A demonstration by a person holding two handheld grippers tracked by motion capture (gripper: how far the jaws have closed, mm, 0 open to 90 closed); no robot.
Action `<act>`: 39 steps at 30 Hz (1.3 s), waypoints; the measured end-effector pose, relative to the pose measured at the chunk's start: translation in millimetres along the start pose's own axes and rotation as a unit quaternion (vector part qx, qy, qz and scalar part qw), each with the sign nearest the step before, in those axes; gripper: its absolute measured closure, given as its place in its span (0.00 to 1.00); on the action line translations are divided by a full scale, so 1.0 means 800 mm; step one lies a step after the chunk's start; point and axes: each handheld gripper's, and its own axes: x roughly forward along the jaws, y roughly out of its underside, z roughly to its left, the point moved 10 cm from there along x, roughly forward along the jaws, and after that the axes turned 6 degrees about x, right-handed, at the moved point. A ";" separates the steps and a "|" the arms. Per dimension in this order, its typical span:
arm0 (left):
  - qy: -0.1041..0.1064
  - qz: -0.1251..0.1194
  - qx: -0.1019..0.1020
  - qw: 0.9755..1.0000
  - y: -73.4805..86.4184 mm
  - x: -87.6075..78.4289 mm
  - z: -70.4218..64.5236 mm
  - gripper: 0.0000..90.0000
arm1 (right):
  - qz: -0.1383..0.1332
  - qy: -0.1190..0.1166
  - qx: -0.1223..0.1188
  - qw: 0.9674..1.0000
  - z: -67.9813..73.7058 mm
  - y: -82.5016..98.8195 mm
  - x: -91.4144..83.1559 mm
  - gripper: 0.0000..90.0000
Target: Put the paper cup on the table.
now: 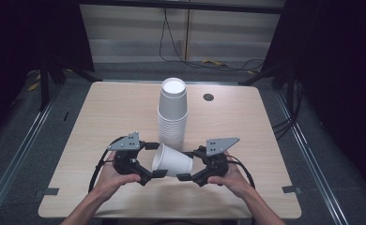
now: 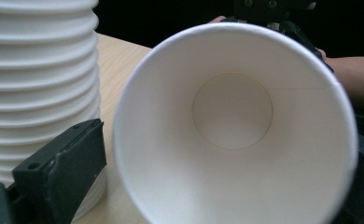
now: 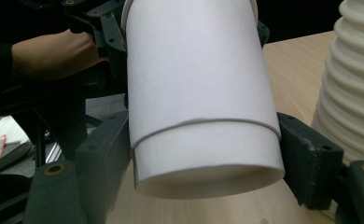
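Observation:
A tall stack of white paper cups [image 1: 172,117] stands at the middle of the wooden table [image 1: 110,112]. In front of it, a single white cup [image 1: 174,161] lies on its side in the air between both grippers. My right gripper [image 1: 186,165] is shut on the cup's base end [image 3: 194,70], with one jaw pressed against each side. My left gripper [image 1: 156,159] is open around the rim, and the mouth [image 2: 231,112] faces its camera. A narrow gap shows between one left jaw and the rim. The stack [image 2: 35,84] [image 3: 357,84] stands close beside the jaws.
A small black round insert [image 1: 208,97] sits in the table at the back right. Grey tape marks lie near the front corners [image 1: 47,191] [image 1: 289,189]. Cables trail on the floor behind the table. Dark stands flank both sides.

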 end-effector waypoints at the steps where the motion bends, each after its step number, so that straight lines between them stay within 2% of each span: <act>1: 0.003 0.000 0.001 1.000 0.000 0.000 -0.001 0.00 | 0.002 0.001 -0.002 1.000 0.000 0.000 0.001 0.27; 4: 0.014 -0.002 -0.006 1.000 0.000 0.002 -0.003 0.01 | 0.005 0.000 -0.001 1.000 0.004 0.000 0.004 0.27; 6: 0.023 -0.003 -0.003 1.000 0.001 0.003 -0.005 0.06 | 0.005 -0.001 -0.002 1.000 0.004 0.000 0.005 0.27; 11: 0.024 0.007 -0.003 1.000 0.001 0.005 -0.005 0.06 | 0.007 0.000 -0.002 1.000 0.004 -0.001 0.007 0.27; 17: 0.028 0.023 0.002 0.999 0.003 0.003 -0.004 0.08 | 0.031 0.001 0.010 0.999 0.002 0.004 0.010 0.26; 27: 0.035 0.037 0.011 0.999 0.006 0.002 -0.007 0.10 | 0.050 0.001 0.013 0.999 0.004 0.009 0.013 0.25; 34: 0.026 0.033 0.003 0.999 0.002 -0.006 -0.002 0.10 | 0.077 0.011 0.030 0.997 0.000 0.019 0.013 0.22; 37: 0.014 0.036 0.008 0.999 0.001 -0.009 0.001 0.10 | 0.067 0.020 0.036 0.997 -0.004 0.016 0.011 0.18; 39: 0.010 0.037 0.004 0.999 0.002 -0.011 0.003 0.10 | 0.068 0.026 0.040 0.997 -0.006 0.017 0.009 0.18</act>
